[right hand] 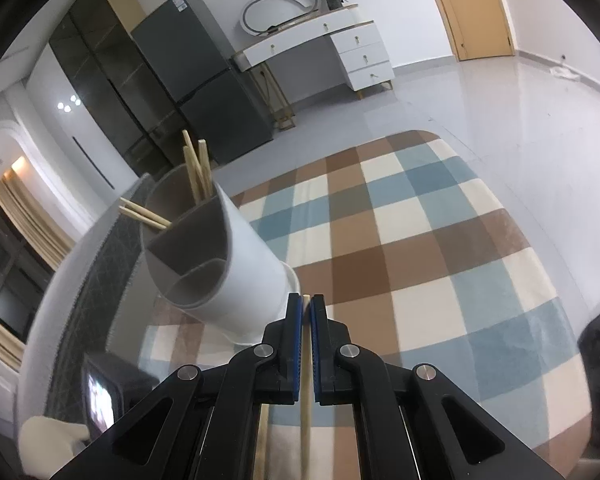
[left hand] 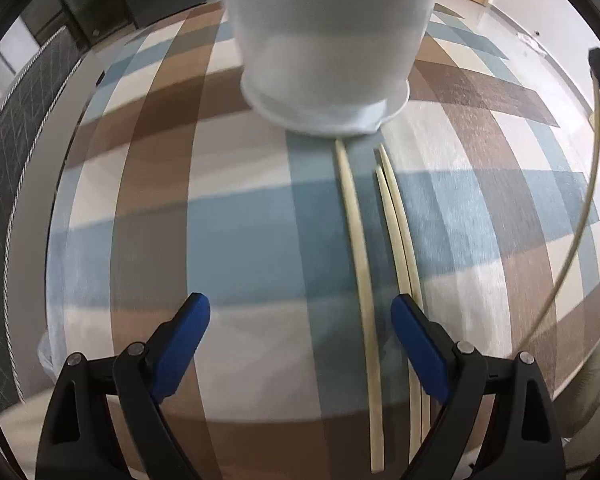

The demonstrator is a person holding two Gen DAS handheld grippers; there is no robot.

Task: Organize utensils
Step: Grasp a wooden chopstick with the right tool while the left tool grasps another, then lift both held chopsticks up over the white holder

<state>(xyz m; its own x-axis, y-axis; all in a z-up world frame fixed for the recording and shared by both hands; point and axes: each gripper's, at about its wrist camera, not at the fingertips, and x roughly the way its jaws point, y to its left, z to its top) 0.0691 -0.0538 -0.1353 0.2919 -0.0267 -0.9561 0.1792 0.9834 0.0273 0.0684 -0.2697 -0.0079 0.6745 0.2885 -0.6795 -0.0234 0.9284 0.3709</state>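
Observation:
A white utensil holder (left hand: 328,40) stands on the checked tablecloth (left hand: 240,220) ahead of my left gripper (left hand: 300,320), which is open and empty just above the cloth. Three pale chopsticks (left hand: 364,264) lie on the cloth, running from the holder's base back under my right-hand finger. In the right wrist view the holder (right hand: 236,264) has divided compartments with several chopsticks (right hand: 198,172) standing in them. My right gripper (right hand: 306,312) is shut on one chopstick (right hand: 305,400), held lengthwise just right of the holder's base.
The round table's edge (left hand: 60,208) curves at the left, with a dark quilted seat (left hand: 4,184) beyond. A held chopstick (left hand: 580,216) arcs along the right of the left wrist view. A fridge (right hand: 204,92), a desk (right hand: 324,40) and a door (right hand: 476,8) stand far off.

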